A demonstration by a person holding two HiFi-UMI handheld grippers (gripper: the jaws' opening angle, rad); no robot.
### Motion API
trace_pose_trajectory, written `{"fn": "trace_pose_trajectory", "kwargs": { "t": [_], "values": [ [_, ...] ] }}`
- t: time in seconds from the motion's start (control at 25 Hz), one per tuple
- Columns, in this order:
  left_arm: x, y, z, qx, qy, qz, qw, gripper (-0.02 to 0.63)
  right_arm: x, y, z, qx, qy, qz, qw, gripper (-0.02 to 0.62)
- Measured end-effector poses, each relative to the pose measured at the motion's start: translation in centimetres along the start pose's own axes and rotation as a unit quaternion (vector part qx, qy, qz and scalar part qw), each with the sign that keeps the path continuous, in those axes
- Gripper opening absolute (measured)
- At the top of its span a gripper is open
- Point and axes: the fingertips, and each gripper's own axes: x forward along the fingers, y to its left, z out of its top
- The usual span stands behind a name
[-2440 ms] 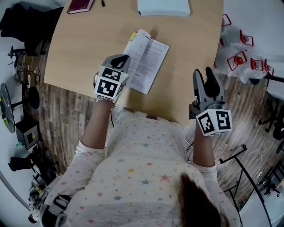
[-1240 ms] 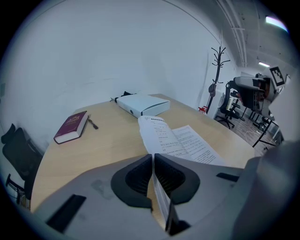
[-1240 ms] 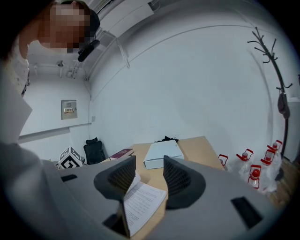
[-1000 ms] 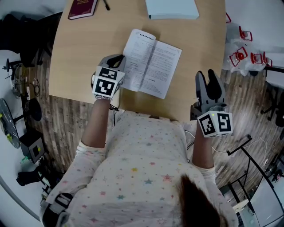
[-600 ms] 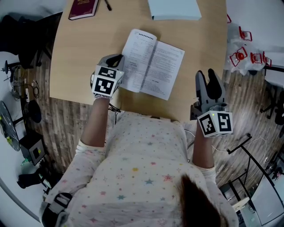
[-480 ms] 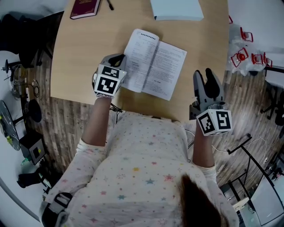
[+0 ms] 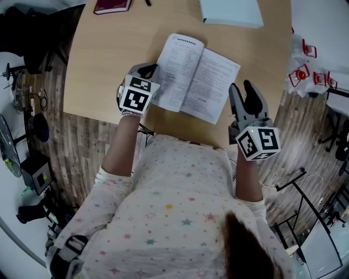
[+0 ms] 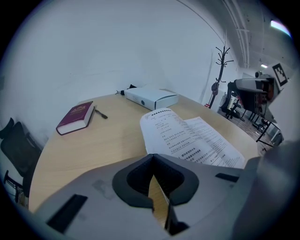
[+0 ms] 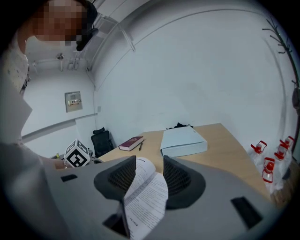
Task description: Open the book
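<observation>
The book (image 7: 196, 76) lies open and flat on the wooden table (image 7: 103, 60), printed pages up; it also shows as white pages (image 8: 192, 136) in the left gripper view. My left gripper (image 7: 150, 68) sits at the book's left edge with its jaws shut, tips together (image 8: 153, 159) and only table showing in the slit behind them. My right gripper (image 7: 244, 87) is open at the book's right edge. In the right gripper view a curled page (image 9: 145, 197) rises between the two jaws of that gripper (image 9: 149, 159).
A maroon book (image 7: 112, 5) and a pen (image 8: 101, 113) lie at the far left of the table. A pale blue box (image 7: 232, 11) stands at the far edge. Red-capped clear items (image 7: 311, 65) sit off the table to the right.
The book went from half open to flat. My right gripper has moved left and forward to the book's right edge, where a page now stands between its jaws. The left gripper has stayed put.
</observation>
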Motion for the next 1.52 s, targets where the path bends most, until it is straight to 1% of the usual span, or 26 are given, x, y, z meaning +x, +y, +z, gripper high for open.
{"fn": "trace_pose_trajectory", "kwargs": {
  "t": [0.16,0.28,0.48,0.72,1.0,1.2,1.36,1.52],
  "values": [
    [0.1,0.3,-0.5,0.001,0.000,-0.002,1.0000,0.011,2.6,1.9,-2.4,-0.018,0.043,0.020,0.999,0.178],
    [0.1,1.0,-1.2,-0.004,-0.001,-0.001,1.0000,0.011,3.9,3.1,-3.5,-0.027,0.060,0.030,0.997,0.178],
    [0.2,1.4,-1.2,-0.009,0.000,0.002,1.0000,0.011,5.8,3.9,-5.9,-0.040,0.093,0.049,0.994,0.178],
    [-0.2,2.6,-2.1,-0.019,-0.004,0.004,0.9998,0.011,7.9,6.3,-7.4,-0.052,0.116,0.074,0.989,0.178],
    [-1.3,3.2,-2.5,-0.040,-0.014,0.001,0.9991,0.011,10.2,8.8,-10.2,-0.065,0.155,0.110,0.980,0.178],
    [-1.7,3.3,-3.0,-0.046,-0.016,0.003,0.9988,0.011,11.0,9.6,-11.7,-0.063,0.177,0.122,0.975,0.178],
    [-1.9,3.9,-3.3,-0.048,-0.018,0.006,0.9987,0.011,11.6,10.7,-12.5,-0.076,0.193,0.134,0.969,0.179],
    [-2.1,4.1,-3.2,-0.052,-0.024,0.007,0.9983,0.011,12.0,11.1,-12.8,-0.087,0.202,0.137,0.966,0.176]
  ]
}}
